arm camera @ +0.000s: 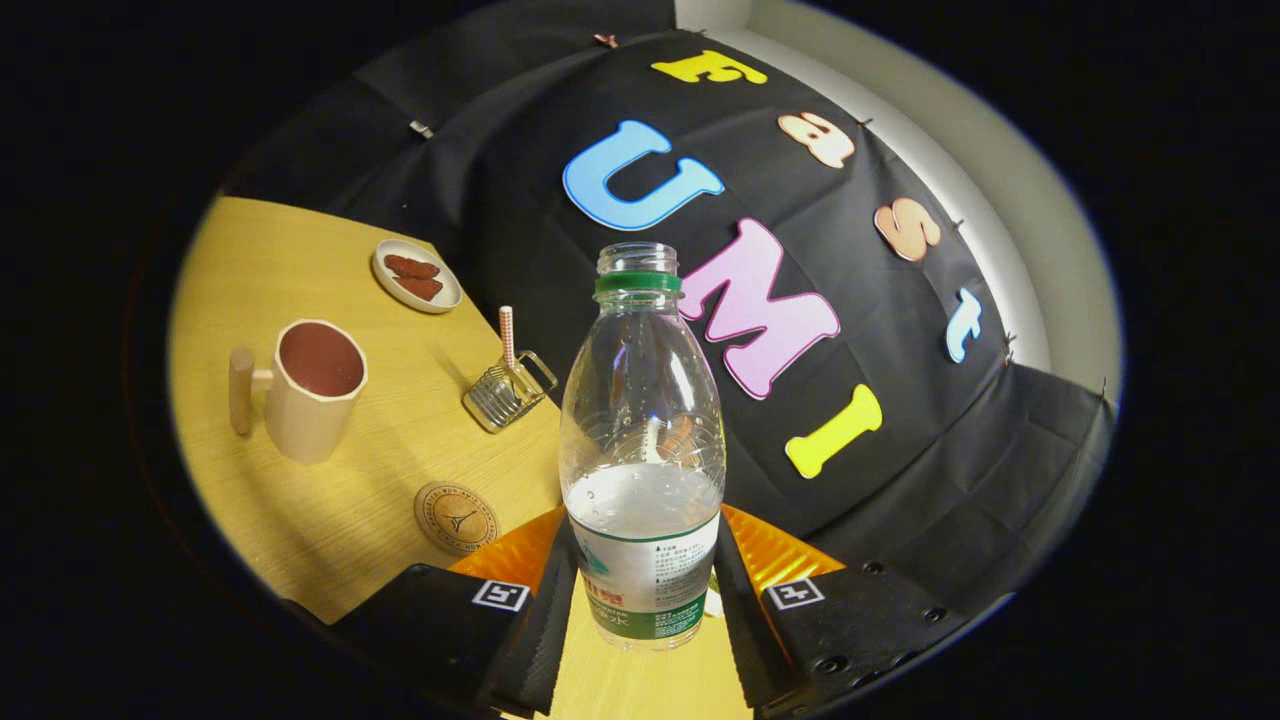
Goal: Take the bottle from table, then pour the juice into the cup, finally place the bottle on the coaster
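Observation:
A clear plastic bottle [641, 440] with a green neck ring and no cap stands upright between my fingers, partly filled with clear liquid. My gripper [645, 590] is shut on the bottle, both pads pressing its labelled lower part. The view is tilted, so the bottle appears lifted off the wooden table [330, 510]. A beige cup [312, 390] with a wooden handle stands to the left beyond the fingers, dark red inside. A round cork coaster [456, 518] lies on the table between the cup and my left finger.
A small white plate [416, 275] with two brown pieces sits at the table's far edge. A wire rack [505, 392] holding a striped straw stands between the cup and the bottle. The black cloth wall rises behind.

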`<state>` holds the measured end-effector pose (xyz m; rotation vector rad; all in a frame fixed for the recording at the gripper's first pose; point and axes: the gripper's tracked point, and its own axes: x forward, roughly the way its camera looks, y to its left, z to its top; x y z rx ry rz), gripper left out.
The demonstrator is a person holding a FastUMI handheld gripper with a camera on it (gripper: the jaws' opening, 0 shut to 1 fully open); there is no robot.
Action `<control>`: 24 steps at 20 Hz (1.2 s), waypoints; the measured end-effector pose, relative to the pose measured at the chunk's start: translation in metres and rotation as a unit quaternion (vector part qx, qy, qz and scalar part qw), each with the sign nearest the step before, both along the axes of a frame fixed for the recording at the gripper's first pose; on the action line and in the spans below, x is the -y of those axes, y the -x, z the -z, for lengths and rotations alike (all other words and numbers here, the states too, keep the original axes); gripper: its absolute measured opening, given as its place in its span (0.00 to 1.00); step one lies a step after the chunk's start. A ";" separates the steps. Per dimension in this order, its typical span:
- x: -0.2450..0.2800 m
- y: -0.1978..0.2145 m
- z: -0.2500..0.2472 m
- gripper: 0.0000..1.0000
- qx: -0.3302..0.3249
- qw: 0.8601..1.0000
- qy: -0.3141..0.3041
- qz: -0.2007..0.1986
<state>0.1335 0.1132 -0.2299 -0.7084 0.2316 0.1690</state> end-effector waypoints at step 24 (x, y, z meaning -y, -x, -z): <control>-0.058 0.000 0.050 0.70 -0.026 0.959 0.255 -0.123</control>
